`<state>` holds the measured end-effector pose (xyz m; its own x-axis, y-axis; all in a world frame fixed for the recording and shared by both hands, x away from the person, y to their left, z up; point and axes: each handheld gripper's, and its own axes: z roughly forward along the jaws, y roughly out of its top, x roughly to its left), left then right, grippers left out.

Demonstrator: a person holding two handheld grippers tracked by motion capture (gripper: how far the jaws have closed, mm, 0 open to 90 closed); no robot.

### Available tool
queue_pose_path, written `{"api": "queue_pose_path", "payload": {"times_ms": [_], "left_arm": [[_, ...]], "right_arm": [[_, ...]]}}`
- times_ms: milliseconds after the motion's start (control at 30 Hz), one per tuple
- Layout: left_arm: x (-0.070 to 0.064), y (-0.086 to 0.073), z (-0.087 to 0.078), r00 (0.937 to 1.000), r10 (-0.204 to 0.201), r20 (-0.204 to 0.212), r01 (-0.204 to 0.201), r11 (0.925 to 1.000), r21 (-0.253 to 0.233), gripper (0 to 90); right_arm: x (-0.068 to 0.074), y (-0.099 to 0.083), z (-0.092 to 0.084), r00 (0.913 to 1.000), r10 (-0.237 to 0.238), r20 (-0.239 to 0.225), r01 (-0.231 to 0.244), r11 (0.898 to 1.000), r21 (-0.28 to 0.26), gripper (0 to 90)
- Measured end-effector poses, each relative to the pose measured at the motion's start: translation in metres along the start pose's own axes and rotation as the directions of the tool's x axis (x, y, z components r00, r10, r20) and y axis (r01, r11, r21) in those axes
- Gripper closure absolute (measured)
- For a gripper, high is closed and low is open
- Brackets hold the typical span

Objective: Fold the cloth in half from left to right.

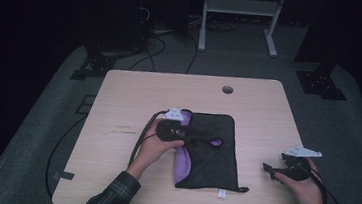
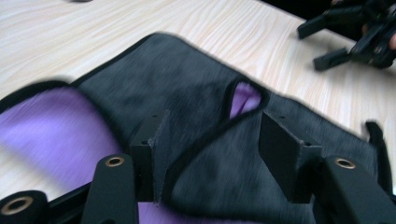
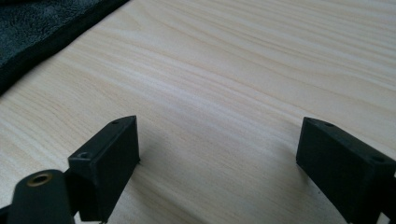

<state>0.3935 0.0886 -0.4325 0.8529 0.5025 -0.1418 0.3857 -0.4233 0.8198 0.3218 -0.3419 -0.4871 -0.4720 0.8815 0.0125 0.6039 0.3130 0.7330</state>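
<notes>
Cloth: the dark grey microfibre cloth with purple underside (image 1: 214,155) lies flat mid-desk, its left edge folded over so the purple shows.
Left gripper: the left gripper (image 1: 201,135) sits over the folded flap, jaws parted, the hem (image 2: 161,154) loose between them and nothing pinched; likely just let go.
Right gripper: the right gripper (image 1: 269,170) rests apart over bare wood, clear of the cloth, waiting.
Desk: the pale wooden desk (image 1: 135,87) gives room for folding.

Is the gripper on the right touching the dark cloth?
Apart. In the high view, bare table lies between the right gripper and the dark cloth.
</notes>
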Motion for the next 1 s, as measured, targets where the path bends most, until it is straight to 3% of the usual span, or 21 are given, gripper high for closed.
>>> {"api": "queue_pose_path", "payload": {"times_ms": [300,633,800,900,1000], "left_arm": [[0.009,-0.034,-0.037,0.9962,-0.025,-0.083,0.029,0.9989,0.037,29.3],[0.015,-0.074,-0.07,0.9843,-0.04,-0.172,0.059,0.9922,0.109,19.8],[0.015,-0.088,-0.079,0.9798,-0.04,-0.196,0.068,0.9882,0.138,17.5],[0.016,-0.094,-0.082,0.9776,-0.037,-0.207,0.068,0.9869,0.146,17.1],[0.016,-0.1,-0.084,0.9781,-0.039,-0.204,0.07,0.9866,0.148,16.1]], "right_arm": [[0.0,0.001,0.001,1.0,0.002,0.002,-0.002,1.0,-0.003,14.4],[0.001,0.002,0.0,0.9999,0.01,0.009,-0.01,1.0,-0.018,23.6],[0.0,0.001,-0.001,0.9999,0.01,0.009,-0.01,0.999,-0.039,39.0],[0.0,0.001,-0.001,1.0,0.006,0.007,-0.006,0.999,-0.043,43.7],[0.001,0.002,-0.001,1.0,0.001,0.003,-0.001,0.999,-0.048,51.1]]}}
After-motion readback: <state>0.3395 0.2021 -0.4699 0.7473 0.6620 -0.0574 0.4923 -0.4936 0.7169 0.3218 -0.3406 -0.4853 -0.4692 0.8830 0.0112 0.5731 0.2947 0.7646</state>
